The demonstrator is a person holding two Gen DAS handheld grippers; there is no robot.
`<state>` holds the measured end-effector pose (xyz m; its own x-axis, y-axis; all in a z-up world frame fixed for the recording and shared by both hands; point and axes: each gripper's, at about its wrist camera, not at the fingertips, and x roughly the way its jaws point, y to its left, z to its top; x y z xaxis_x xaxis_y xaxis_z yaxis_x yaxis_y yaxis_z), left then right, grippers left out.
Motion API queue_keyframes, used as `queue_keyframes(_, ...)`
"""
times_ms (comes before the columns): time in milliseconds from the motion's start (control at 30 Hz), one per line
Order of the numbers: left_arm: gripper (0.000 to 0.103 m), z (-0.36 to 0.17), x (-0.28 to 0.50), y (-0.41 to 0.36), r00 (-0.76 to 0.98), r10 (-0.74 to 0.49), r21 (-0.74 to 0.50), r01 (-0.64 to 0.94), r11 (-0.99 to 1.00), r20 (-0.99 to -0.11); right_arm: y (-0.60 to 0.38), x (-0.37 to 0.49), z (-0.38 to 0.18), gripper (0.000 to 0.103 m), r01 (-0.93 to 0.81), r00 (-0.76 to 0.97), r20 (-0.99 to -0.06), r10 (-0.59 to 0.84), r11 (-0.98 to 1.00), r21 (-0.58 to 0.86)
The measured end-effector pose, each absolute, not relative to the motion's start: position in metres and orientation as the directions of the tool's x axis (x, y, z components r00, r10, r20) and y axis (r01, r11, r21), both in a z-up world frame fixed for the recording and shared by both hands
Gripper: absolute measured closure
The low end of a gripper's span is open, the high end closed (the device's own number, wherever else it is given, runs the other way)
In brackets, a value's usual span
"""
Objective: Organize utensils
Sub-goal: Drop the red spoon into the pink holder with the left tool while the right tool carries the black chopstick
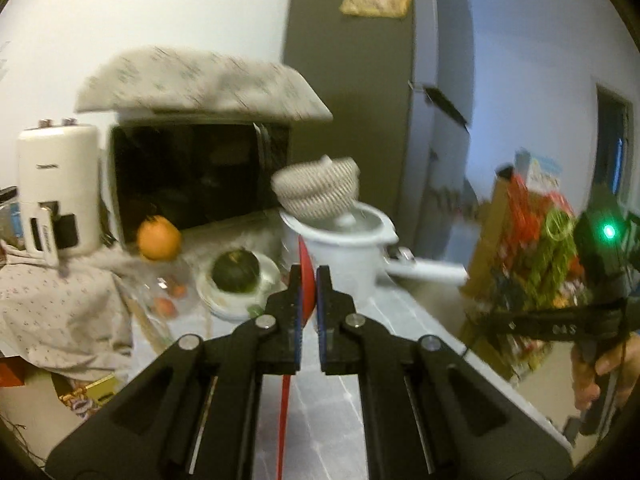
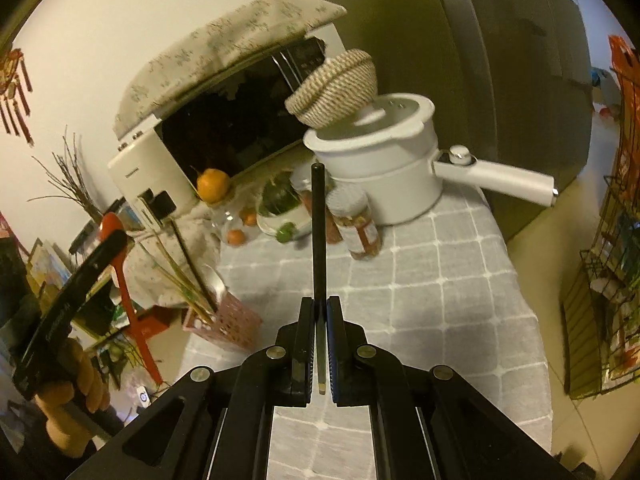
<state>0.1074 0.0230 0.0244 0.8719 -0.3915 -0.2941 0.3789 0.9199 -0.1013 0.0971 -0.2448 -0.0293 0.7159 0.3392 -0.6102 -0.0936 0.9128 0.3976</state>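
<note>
My left gripper (image 1: 307, 276) is shut on a red spoon (image 1: 306, 280), held above the grey tiled counter; the spoon's red handle runs down between the fingers. That gripper and the red spoon (image 2: 120, 256) also show at the left of the right wrist view. My right gripper (image 2: 320, 306) is shut on a black-handled utensil (image 2: 318, 236), whose handle points forward over the counter. A pink utensil basket (image 2: 228, 324) with chopsticks and a metal spoon stands at the counter's left edge. My right gripper also shows at the far right of the left wrist view (image 1: 560, 324).
A white pot (image 2: 384, 160) with a long handle carries a woven bowl (image 2: 336, 88). Spice jars (image 2: 358, 224), a green squash on a plate (image 1: 236, 272), an orange (image 1: 158, 238) and a cloth-covered microwave (image 1: 192, 176) crowd the back. A wire rack (image 2: 612, 264) stands right.
</note>
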Motion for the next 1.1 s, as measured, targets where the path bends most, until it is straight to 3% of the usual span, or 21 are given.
queue_keyframes(533,0.096,-0.023,0.159,0.06,0.98,-0.173,-0.181,0.154,0.971,-0.093,-0.211,0.105,-0.024,0.098,-0.159,0.713,-0.601,0.36,0.919,0.362)
queue_keyframes(900,0.096,-0.041,0.165,0.059,0.986,-0.139,-0.154,0.124,0.98,-0.094,-0.198,0.111,-0.027,0.098,-0.178,0.707,-0.604,0.367,0.92,0.35)
queue_keyframes(1033,0.076,-0.041,0.162,0.063,0.978,-0.152,-0.177,0.125,0.976,-0.144,-0.192,0.111,-0.023,0.098,-0.194,0.71,-0.599,0.369,0.921,0.338)
queue_keyframes(1100,0.073,-0.037,0.157,0.064,0.973,-0.155,-0.176,0.125,0.976,-0.169,-0.188,0.111,-0.02,0.098,-0.2,0.715,-0.594,0.369,0.922,0.331)
